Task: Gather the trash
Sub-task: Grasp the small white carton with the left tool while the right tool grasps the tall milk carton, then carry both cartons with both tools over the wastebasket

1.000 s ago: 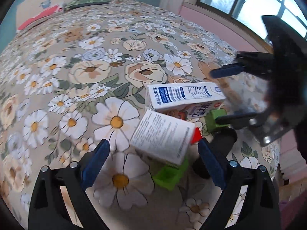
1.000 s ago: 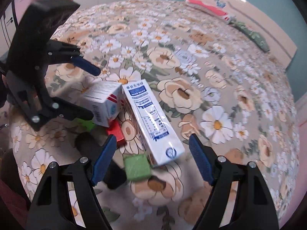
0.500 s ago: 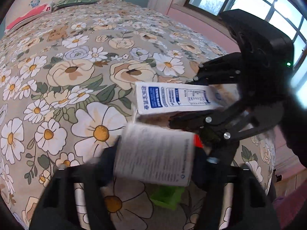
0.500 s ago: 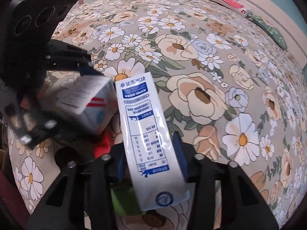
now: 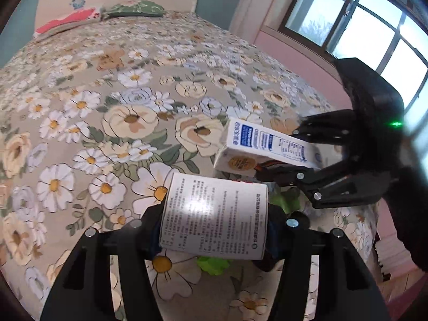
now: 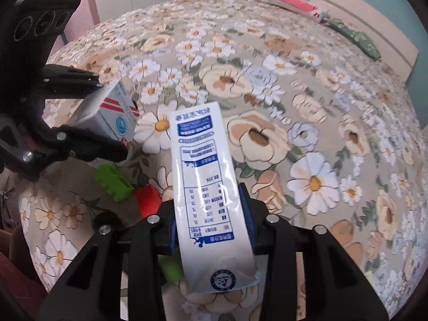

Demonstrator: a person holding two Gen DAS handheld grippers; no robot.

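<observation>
My left gripper (image 5: 214, 227) is shut on a white box with small print (image 5: 215, 215) and holds it above the flowered bedspread (image 5: 133, 107). In the right wrist view that box (image 6: 107, 117) shows red stripes and sits in the left gripper (image 6: 88, 123). My right gripper (image 6: 211, 230) is shut on a tall white and blue milk carton (image 6: 206, 187), lifted off the bed. The carton (image 5: 264, 147) and right gripper (image 5: 302, 155) show in the left wrist view at the right.
Green blocks (image 6: 113, 182) (image 5: 214, 264), a red block (image 6: 147, 198) and a black round object (image 6: 107, 222) lie on the bed under the grippers. Pillows (image 5: 133, 9) lie by the headboard. A window (image 5: 361, 26) is at the right; the bed edge is near.
Both grippers closed on their items: the left on the white box, the right on the milk carton. Both items have been lifted off the bedspread.
</observation>
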